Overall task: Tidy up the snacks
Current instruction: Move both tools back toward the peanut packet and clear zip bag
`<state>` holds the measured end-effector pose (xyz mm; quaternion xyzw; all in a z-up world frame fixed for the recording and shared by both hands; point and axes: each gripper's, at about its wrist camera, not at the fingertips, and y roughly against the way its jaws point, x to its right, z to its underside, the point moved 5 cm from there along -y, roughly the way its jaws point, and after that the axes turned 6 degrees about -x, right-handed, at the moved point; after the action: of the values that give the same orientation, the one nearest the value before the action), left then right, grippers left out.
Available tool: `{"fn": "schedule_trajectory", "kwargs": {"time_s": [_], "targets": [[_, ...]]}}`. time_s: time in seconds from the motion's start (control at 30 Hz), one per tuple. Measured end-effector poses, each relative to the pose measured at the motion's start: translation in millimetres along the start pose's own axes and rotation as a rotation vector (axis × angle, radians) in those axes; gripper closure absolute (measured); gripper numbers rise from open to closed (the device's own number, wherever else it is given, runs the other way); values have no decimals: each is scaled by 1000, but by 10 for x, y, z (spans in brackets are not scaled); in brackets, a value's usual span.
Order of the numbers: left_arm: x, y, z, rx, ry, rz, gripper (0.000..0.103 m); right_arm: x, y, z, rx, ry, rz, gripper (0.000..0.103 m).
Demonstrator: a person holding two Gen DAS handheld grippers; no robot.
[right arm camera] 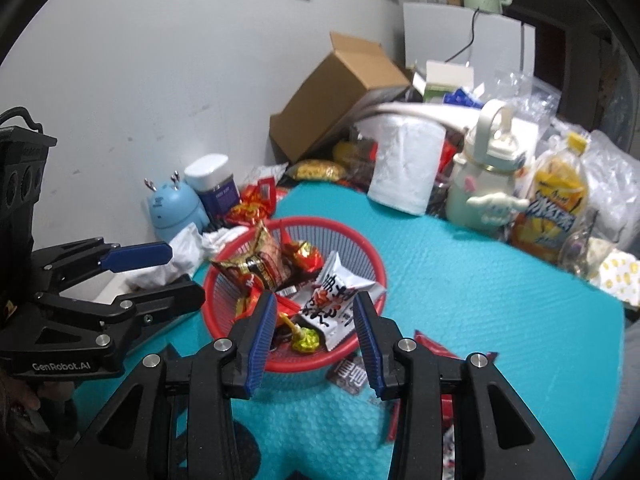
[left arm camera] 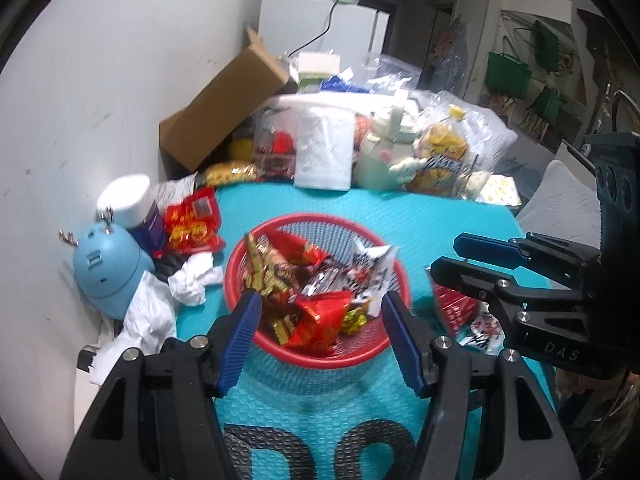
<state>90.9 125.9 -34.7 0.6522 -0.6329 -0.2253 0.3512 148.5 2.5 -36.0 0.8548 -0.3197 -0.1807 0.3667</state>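
Note:
A red mesh basket (left arm camera: 320,218) (right arm camera: 332,222) stands on a turquoise mat (left arm camera: 400,208) (right arm camera: 480,280), filled with several red, gold and white snack packets (left arm camera: 320,312) (right arm camera: 332,300). My left gripper (left arm camera: 320,340) (right arm camera: 184,274) hovers over the basket's near rim, open and holding nothing. My right gripper (right arm camera: 316,336) (left arm camera: 448,258) hangs just right of it, jaws apart and empty. A red packet (left arm camera: 452,308) (right arm camera: 436,352) and a dark packet (right arm camera: 348,376) lie on the mat by the basket's right side. Another red packet (left arm camera: 192,224) (right arm camera: 252,208) lies left of the basket.
Clutter lines the far edge: a cardboard box (left arm camera: 224,104), a wrapped paper roll (left arm camera: 324,148), a cream bottle (left arm camera: 384,152) and a yellow drink bottle (right arm camera: 556,208). At the left, by the wall, are a blue gadget (left arm camera: 108,272), a white-lidded jar (left arm camera: 132,204) and crumpled tissue (left arm camera: 192,280).

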Motion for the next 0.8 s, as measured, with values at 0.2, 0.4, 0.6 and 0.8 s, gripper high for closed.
{"fn": "schedule_trajectory", "kwargs": {"time_s": [0.2,0.4,0.6,0.8], "targets": [[213,283,-66,63,-40,18,42,-23,439,29,76,6,38,64],[463,516,-48,109,-87,40,42,-9,850,139,139,-3,91,59],[745,667,28,126,-151,69,42,45,1197,333,179,-32,161,49],[1065,740,112,127,-211,119,32,167,1509,591,207,-100,206,39]]}}
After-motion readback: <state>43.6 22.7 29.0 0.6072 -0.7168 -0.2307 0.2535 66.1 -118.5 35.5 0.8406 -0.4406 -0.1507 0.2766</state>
